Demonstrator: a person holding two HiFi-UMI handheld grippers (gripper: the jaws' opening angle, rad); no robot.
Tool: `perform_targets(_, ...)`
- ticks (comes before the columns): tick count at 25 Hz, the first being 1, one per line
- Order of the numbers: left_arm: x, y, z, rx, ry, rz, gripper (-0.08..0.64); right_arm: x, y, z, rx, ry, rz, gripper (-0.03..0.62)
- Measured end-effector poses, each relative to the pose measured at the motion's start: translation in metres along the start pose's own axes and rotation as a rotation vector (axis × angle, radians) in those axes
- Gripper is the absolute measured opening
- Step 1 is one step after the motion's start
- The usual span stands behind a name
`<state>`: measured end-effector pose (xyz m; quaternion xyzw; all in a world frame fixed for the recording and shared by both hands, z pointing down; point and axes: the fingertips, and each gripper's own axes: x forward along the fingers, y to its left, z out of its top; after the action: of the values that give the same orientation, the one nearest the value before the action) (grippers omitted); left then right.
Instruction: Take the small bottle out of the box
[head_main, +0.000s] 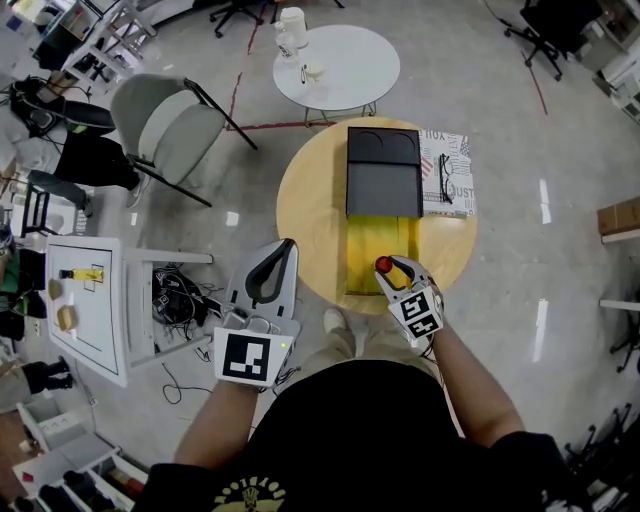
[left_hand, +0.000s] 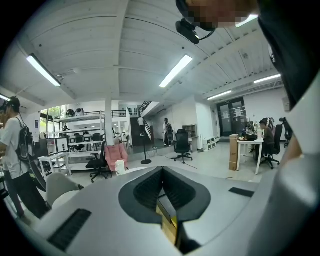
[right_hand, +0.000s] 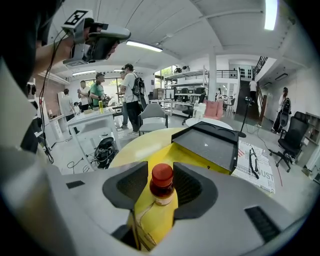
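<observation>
A small bottle (head_main: 384, 265) with a red cap stands upright at the near end of the yellow box (head_main: 380, 232) on the round wooden table (head_main: 310, 210). The box's black lid (head_main: 383, 175) lies folded back on the far side. My right gripper (head_main: 392, 266) reaches down over the box's near end, open, its jaws on either side of the bottle (right_hand: 162, 186) with a slim gap on the left. The right gripper (right_hand: 161, 170) is tilted downward. My left gripper (head_main: 288, 245) is shut and empty, held off the table's left edge; in its own view the left gripper (left_hand: 162, 169) points across the room.
Glasses (head_main: 444, 180) lie on a printed sheet (head_main: 452, 150) to the right of the lid. Beyond stands a white round table (head_main: 345, 70) carrying cups, with a grey chair (head_main: 165, 120) at the left. A white side table (head_main: 85, 310) and floor cables (head_main: 180, 300) are nearby. People stand farther off.
</observation>
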<state>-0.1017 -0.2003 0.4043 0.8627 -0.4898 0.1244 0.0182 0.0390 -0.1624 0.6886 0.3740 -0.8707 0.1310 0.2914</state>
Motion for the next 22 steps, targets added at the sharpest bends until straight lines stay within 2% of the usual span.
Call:
perform_targets(17, 0.0, -0.003, -0.003, -0.004, 0.009, 0.005, 0.014, 0.007, -0.005, -0.006, -0.031, 0.008, -0.05, 0.153)
perform_targets(22, -0.002, -0.001, 0.001, -0.009, -0.007, 0.005, 0.014, -0.007, -0.011, 0.006, 0.028, -0.028, -0.068, 0.152)
